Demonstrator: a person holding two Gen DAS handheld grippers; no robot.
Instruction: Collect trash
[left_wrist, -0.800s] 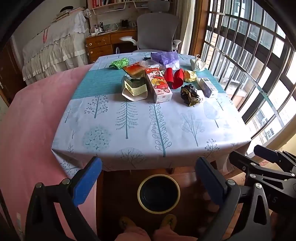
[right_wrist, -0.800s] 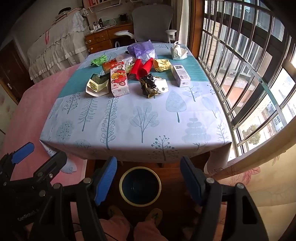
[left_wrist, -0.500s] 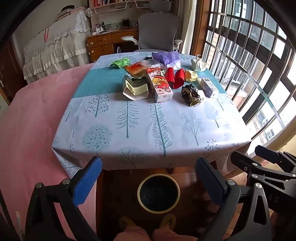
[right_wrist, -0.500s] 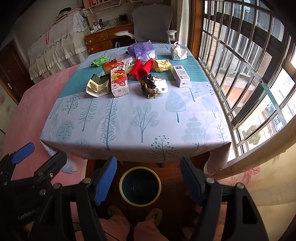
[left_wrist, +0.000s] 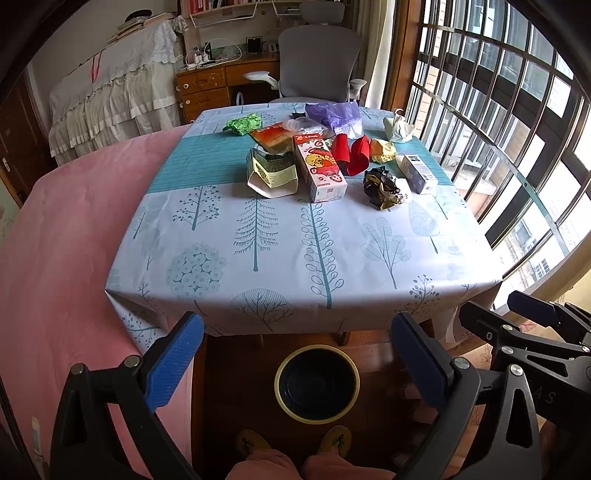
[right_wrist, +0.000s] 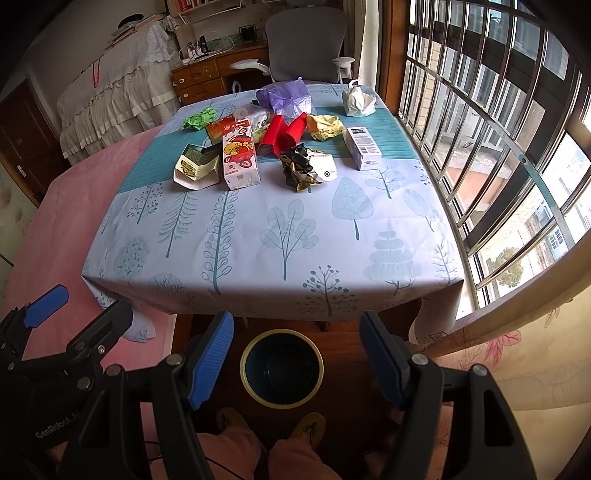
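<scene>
Trash lies on the far half of the tree-print tablecloth (left_wrist: 303, 254): a red-and-white snack box (left_wrist: 320, 168), a green-and-cream carton (left_wrist: 272, 171), a crumpled black-and-gold wrapper (left_wrist: 382, 182), red cups (left_wrist: 351, 154), a small white box (left_wrist: 419, 172), a green wrapper (left_wrist: 243, 123) and a purple bag (left_wrist: 334, 114). A dark bin with a yellow rim (left_wrist: 317, 384) stands on the floor below the table's near edge. My left gripper (left_wrist: 295, 354) hangs open over the bin, holding nothing. My right gripper (right_wrist: 297, 350) is open too and holds nothing.
A pink bedspread (left_wrist: 55, 258) borders the table on the left. A barred window (left_wrist: 517, 129) runs along the right. A grey office chair (left_wrist: 317, 62) and wooden desk stand behind the table. The person's slippered feet (left_wrist: 291, 443) are beside the bin.
Both grippers have crept slightly toward the table; nothing was picked up or released.
</scene>
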